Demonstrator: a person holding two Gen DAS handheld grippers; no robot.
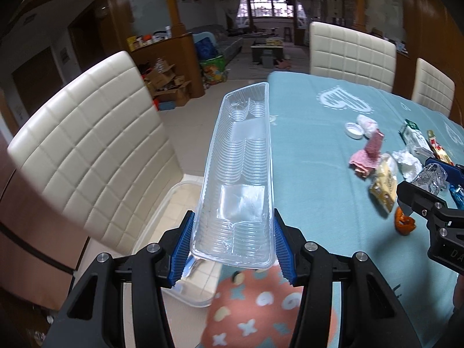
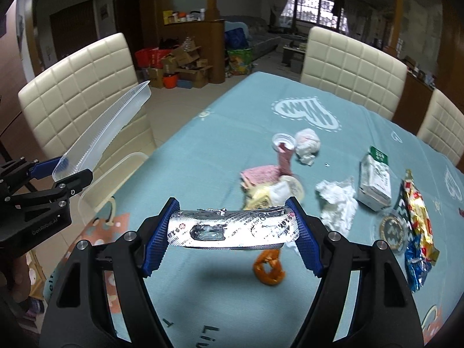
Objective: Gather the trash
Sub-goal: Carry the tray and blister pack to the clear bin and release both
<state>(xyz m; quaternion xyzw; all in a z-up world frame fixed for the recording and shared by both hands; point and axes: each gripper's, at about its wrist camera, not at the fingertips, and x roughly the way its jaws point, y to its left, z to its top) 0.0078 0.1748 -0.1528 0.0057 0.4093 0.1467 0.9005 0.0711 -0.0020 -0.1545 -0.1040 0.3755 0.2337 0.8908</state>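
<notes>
Handling notes for the two items you now carry. Your left claw (image 1: 232,249) pinches the long clear ribbed plastic tray (image 1: 237,168) across its near end, one blue pad on each long wall, with the rest of the tray jutting forward, unsupported, over the gap between the cream padded chair (image 1: 87,133) and the worktop (image 1: 319,159). Treat this tray as light, thin and springy; its walls will likely buckle or slip from the pads if you squeeze harder or swing quickly. A clear plastic bin (image 1: 174,200) stands on the floor below the tray, beside the chair, and is probably the drop point.

Your right claw (image 2: 232,232) pinches the silver foil blister strip (image 2: 232,227) by its two short ends, held flat and crosswise above the blue cloth of the worktop. Judge the strip as very light and fairly stiff lengthwise, yet prone to bowing and popping out under end pressure.

Remaining trash lies on the worktop: crumpled white tissue (image 2: 339,203), a green-and-white carton (image 2: 375,182), gold and blue foil wrappers (image 2: 417,226), pink paper scraps (image 2: 261,174) and an orange peel (image 2: 268,269).
</notes>
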